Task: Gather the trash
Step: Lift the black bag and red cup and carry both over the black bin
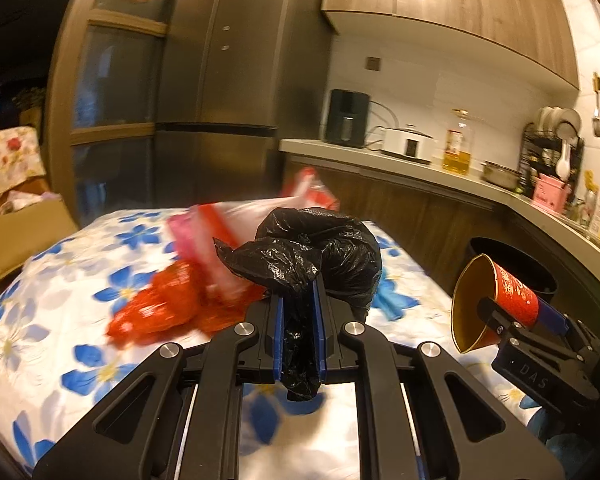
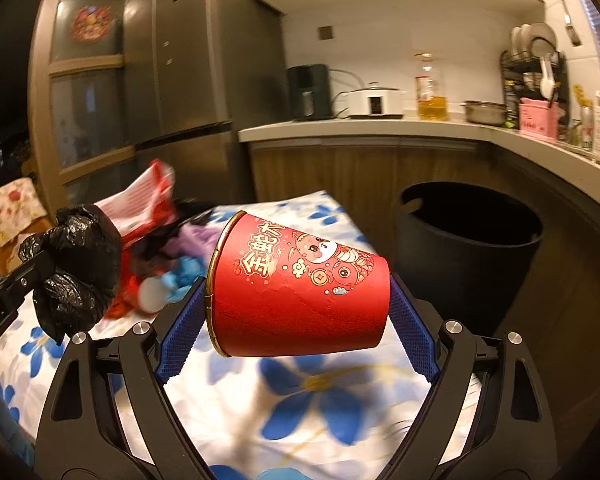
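Observation:
My left gripper (image 1: pixel 298 300) is shut on a crumpled black plastic bag (image 1: pixel 320 248), held above the flowered tablecloth (image 1: pixel 60 312). From the right wrist view the same black bag (image 2: pixel 76 268) hangs at the left. My right gripper (image 2: pixel 300 304) is shut on a red paper cup (image 2: pixel 300 288) lying sideways, rim to the left, base to the right, its blue pads pressing both ends. The cup (image 1: pixel 500 300) also shows at the right of the left wrist view. A black trash bin (image 2: pixel 468 248) stands on the floor to the right of the table.
Red, pink and blue wrappers (image 1: pixel 188 288) lie heaped on the table beyond the grippers. A kitchen counter (image 2: pixel 380 128) with appliances, an oil bottle and a dish rack runs behind. A tall fridge (image 1: pixel 236 80) and a cardboard box (image 1: pixel 24 232) stand at the back left.

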{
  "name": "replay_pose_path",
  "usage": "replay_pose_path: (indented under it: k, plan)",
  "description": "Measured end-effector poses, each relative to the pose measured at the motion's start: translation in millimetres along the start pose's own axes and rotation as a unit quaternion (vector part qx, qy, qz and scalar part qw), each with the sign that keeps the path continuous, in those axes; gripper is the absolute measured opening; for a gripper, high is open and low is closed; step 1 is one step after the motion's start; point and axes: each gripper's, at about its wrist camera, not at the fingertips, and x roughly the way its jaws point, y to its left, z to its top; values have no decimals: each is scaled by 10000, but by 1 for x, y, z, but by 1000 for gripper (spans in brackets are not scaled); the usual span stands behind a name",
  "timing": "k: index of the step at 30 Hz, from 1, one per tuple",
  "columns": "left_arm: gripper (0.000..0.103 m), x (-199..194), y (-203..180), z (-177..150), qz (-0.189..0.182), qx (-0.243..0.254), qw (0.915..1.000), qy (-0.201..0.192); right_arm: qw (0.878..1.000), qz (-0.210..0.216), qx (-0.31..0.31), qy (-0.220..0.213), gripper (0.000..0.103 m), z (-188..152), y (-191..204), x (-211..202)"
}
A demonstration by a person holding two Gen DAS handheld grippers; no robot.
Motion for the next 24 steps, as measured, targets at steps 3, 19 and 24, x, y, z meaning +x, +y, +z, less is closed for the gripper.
replay_pose_path:
  k: [3, 19, 24]
  plan:
    - [12, 7, -19, 6, -202, 114, 9997, -26, 9997, -236, 84, -83, 85, 8, -22, 0]
    - [13, 85, -169, 51, -1590, 781, 9840, -170, 9825, -1673, 418, -709, 86, 59, -148, 12]
    - [13, 104, -212, 58, -1960, 880, 9765, -185, 9795, -1813, 518, -711, 86, 68, -178, 22]
